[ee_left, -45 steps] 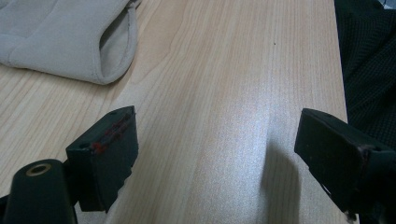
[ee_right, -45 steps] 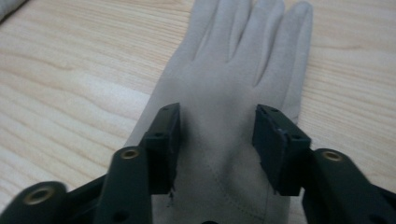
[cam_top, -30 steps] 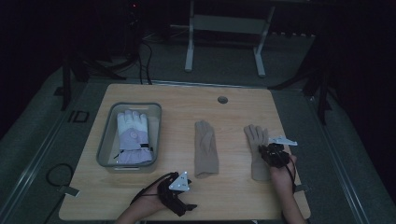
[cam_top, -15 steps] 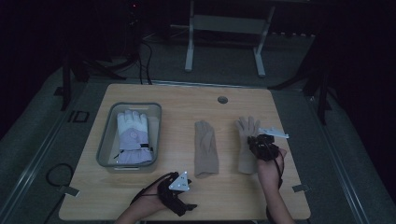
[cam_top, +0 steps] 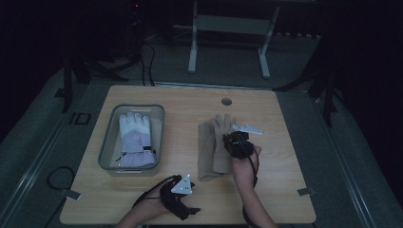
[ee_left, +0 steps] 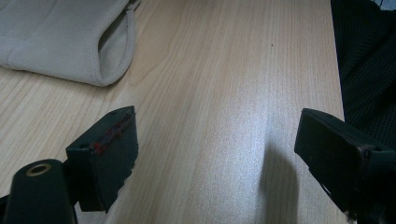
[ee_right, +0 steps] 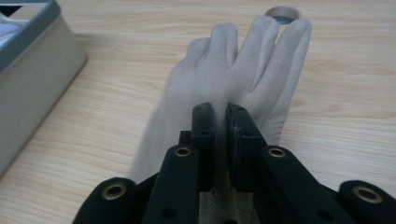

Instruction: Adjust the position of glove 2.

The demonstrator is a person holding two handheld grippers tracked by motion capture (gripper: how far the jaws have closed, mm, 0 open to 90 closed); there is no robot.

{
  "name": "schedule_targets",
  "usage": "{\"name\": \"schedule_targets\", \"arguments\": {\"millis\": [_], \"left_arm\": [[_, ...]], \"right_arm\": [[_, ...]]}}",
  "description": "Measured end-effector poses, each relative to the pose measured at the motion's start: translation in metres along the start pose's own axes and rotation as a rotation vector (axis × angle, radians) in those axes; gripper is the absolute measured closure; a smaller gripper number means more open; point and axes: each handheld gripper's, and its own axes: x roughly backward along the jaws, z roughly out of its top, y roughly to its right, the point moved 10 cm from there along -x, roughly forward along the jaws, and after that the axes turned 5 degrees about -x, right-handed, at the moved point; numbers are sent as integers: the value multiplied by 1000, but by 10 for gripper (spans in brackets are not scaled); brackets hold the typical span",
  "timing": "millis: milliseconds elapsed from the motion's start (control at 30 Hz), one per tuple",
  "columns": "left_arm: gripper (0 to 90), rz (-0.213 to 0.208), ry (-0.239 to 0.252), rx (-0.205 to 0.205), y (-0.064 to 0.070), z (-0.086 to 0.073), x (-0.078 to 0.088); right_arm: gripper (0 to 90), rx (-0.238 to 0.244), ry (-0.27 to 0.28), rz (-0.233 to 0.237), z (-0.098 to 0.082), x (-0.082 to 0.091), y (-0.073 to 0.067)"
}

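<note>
We have the right claw (ee_right: 221,122) clamped on one beige glove (ee_right: 233,79), beside its mate (cam_top: 205,151); pairing probably unfinished; left claw (ee_left: 215,154) open.

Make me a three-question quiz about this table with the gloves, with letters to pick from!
1. Where is the white and purple glove?
A. in the grey tray
B. on the floor
C. in a hand

2. How many beige gloves are on the table?
A. one
B. two
C. four

3. What is the right gripper doing?
A. standing wide open
B. lying in the tray
C. pinching a beige glove

Answers: 1 A, the glove lies inside the tray's walls. 2 B, the held glove and a second beige glove lie side by side. 3 C, the jaws are shut with beige cloth between them.
</note>
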Motion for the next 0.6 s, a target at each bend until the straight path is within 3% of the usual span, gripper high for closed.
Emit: {"name": "schedule_targets", "arguments": {"millis": [233,467,600], "left_arm": [[139,-2,0,-3,2,0,-1],[139,1,-1,-5,1,0,-1],[138,-4,-4,-6,1,0,0]], "right_arm": [[825,22,-23,6,-8,-20,-28],[820,26,-77,-6,-24,-41,-30],[807,63,-112,-19,-38,-52,-28]]}}
